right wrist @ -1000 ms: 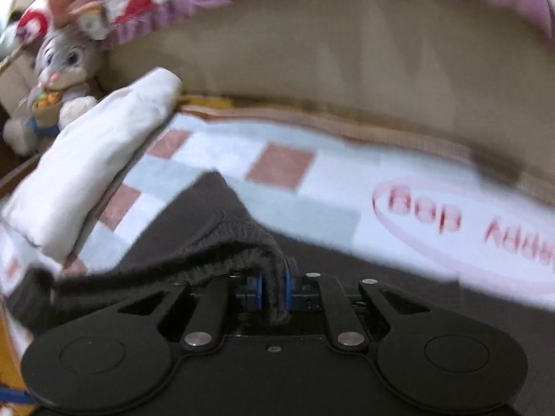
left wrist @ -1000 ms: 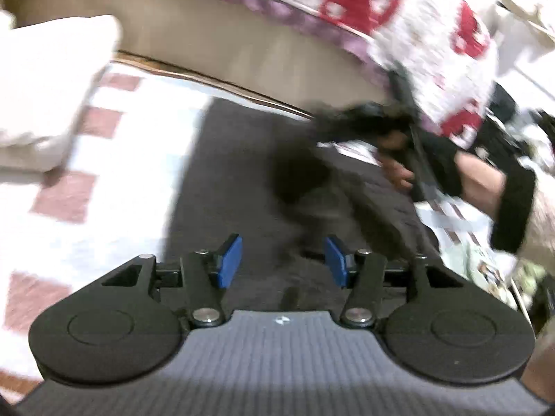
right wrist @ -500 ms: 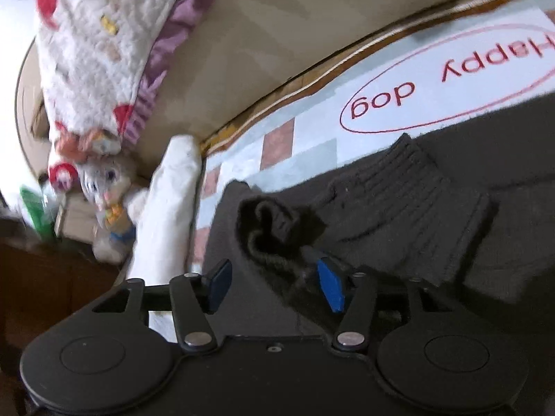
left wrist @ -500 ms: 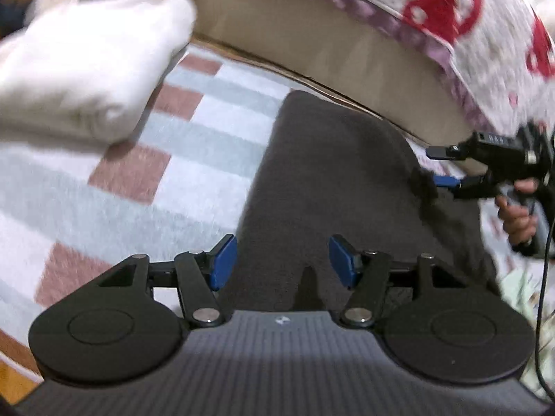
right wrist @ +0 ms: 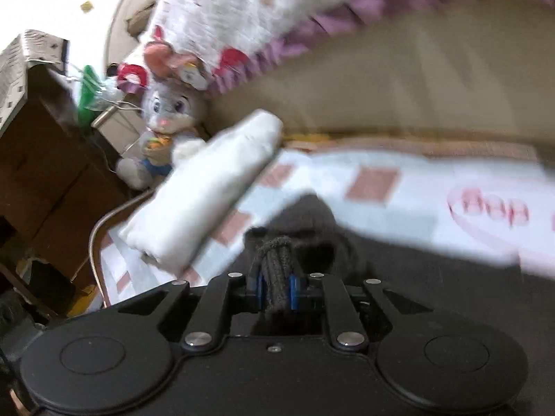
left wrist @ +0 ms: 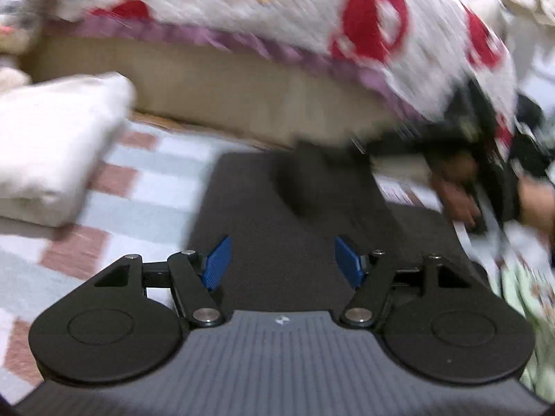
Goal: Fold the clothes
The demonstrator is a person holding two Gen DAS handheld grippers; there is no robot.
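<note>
A: What does the left gripper (left wrist: 279, 260) have?
B: Nothing. Its blue pads (left wrist: 216, 265) stand wide apart over the dark garment (left wrist: 277, 208), which lies flat ahead of it on the checked mat (left wrist: 145, 187). Off to its left sits a folded white cloth (left wrist: 52, 145); ahead and to the right, the person's hand (left wrist: 458, 187) is a blur at the garment's far edge.
A: And the right gripper (right wrist: 276, 289)?
B: Pinched tight on a bunched knit edge of the dark garment, which stands up between the pads. The rest of the fabric spreads ahead and to its right on the mat. Left of it are a plush rabbit (right wrist: 166, 128) and the white cloth; ahead runs the beige couch front (right wrist: 399, 86).
</note>
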